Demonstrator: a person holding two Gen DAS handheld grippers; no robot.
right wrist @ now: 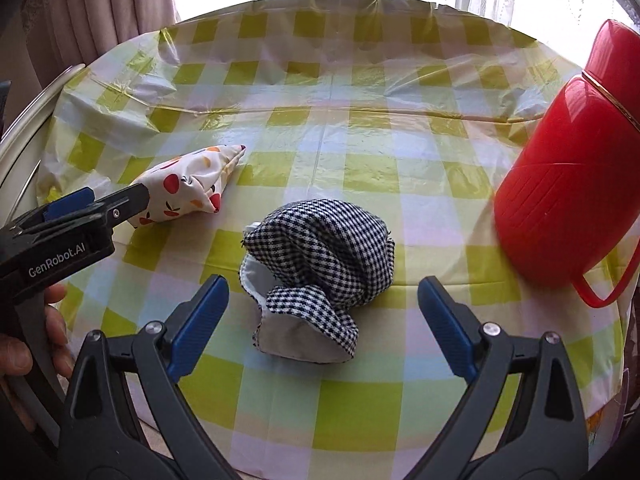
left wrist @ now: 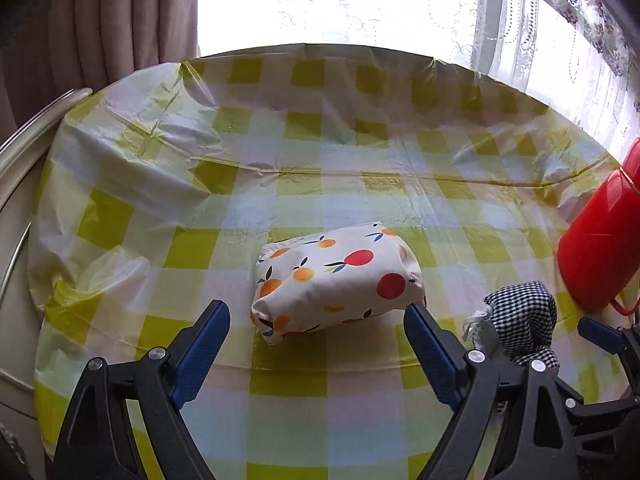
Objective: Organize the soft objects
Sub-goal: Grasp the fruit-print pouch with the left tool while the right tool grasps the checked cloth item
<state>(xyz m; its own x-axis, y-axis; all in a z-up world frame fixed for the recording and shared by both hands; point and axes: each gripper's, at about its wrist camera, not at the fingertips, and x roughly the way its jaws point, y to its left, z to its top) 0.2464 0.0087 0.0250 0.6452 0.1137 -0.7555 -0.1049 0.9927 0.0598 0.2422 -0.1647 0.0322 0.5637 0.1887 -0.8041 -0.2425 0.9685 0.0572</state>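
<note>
A white pouch with an orange and red fruit print [left wrist: 336,280] lies on the checked tablecloth, just ahead of my open left gripper [left wrist: 318,316]; its jaws stand either side of the pouch's near end, not closed on it. It also shows in the right wrist view [right wrist: 188,188], with the left gripper [right wrist: 108,200] beside it. A black-and-white houndstooth pouch [right wrist: 320,268] lies crumpled between the jaws of my open right gripper [right wrist: 322,296], untouched. In the left wrist view the houndstooth pouch [left wrist: 520,320] sits to the right, with the right gripper's fingers [left wrist: 600,334] beyond it.
A red plastic jug [right wrist: 568,184] with a handle stands at the right of the round table [right wrist: 360,92]; it also shows in the left wrist view [left wrist: 600,240]. The table has a yellow-green checked plastic cover. Curtains and a bright window lie behind. A white curved frame [left wrist: 24,152] is at the left.
</note>
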